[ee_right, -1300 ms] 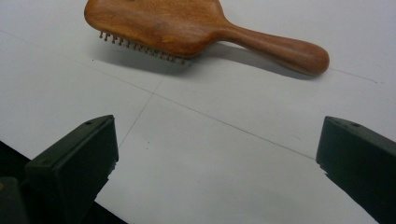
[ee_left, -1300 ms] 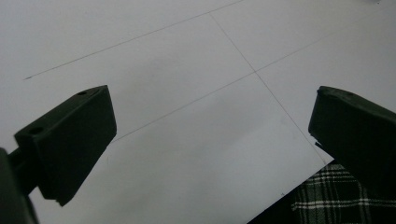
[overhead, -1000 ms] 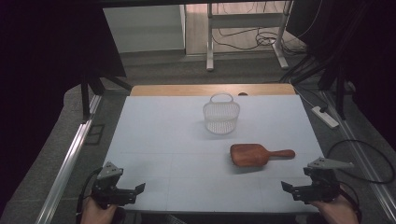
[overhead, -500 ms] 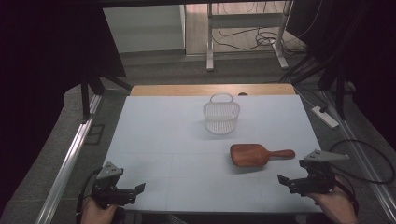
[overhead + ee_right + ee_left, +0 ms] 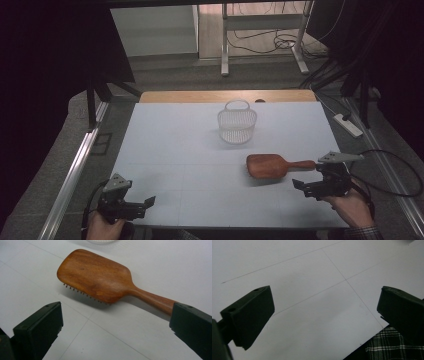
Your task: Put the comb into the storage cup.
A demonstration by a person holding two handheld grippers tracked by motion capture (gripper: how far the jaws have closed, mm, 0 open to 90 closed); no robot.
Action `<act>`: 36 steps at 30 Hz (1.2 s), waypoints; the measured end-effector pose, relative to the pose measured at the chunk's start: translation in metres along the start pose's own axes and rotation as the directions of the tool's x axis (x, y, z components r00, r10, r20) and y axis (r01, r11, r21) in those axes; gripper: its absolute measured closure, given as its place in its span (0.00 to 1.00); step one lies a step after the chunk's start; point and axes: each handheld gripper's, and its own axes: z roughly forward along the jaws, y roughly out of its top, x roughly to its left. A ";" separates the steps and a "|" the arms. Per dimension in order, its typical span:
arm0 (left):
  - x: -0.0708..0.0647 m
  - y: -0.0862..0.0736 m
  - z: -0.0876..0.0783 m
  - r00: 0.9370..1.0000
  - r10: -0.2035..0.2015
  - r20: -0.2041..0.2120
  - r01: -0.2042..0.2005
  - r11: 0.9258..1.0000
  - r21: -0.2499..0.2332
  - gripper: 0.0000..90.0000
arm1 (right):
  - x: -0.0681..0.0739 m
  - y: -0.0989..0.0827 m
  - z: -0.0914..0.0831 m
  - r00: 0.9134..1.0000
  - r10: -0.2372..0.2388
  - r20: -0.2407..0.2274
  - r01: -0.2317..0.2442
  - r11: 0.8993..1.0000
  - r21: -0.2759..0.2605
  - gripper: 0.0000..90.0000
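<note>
A brown wooden hairbrush (image 5: pixel 272 166) lies bristles down on the white table top (image 5: pixel 175 150), right of centre, with its handle pointing right. My right gripper (image 5: pixel 304 188) is open just in front of the handle's end. In the right gripper view the hairbrush (image 5: pixel 100 280) lies ahead of the wide-apart jaws of the right gripper (image 5: pixel 116 320), and its handle tip passes behind the right jaw. My left gripper (image 5: pixel 144 206) is open at the near left edge. In its own view the left gripper (image 5: pixel 325 305) has only bare table between its jaws.
A white mesh basket (image 5: pixel 237 124) stands upright toward the table's far middle, and its base edge (image 5: pixel 101 241) shows beyond the brush. A wooden strip (image 5: pixel 225 96) runs along the far edge. A metal rail (image 5: pixel 75 170) lies left, and a power strip (image 5: pixel 348 125) is on the floor right.
My right gripper has moved forward and slightly left, closer to the hairbrush handle. The left gripper has stayed where it was.
</note>
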 end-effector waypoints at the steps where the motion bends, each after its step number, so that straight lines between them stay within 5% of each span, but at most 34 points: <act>1: 0.000 0.000 0.000 1.000 -0.001 0.001 0.001 1.000 0.000 0.02 | 0.000 0.001 0.001 1.000 0.002 -0.001 -0.002 1.000 -0.001 0.00; 36: -0.001 0.000 0.000 1.000 0.010 0.009 -0.010 1.000 0.000 0.02 | -0.009 0.050 0.048 0.999 -0.035 0.026 0.033 0.996 0.082 0.00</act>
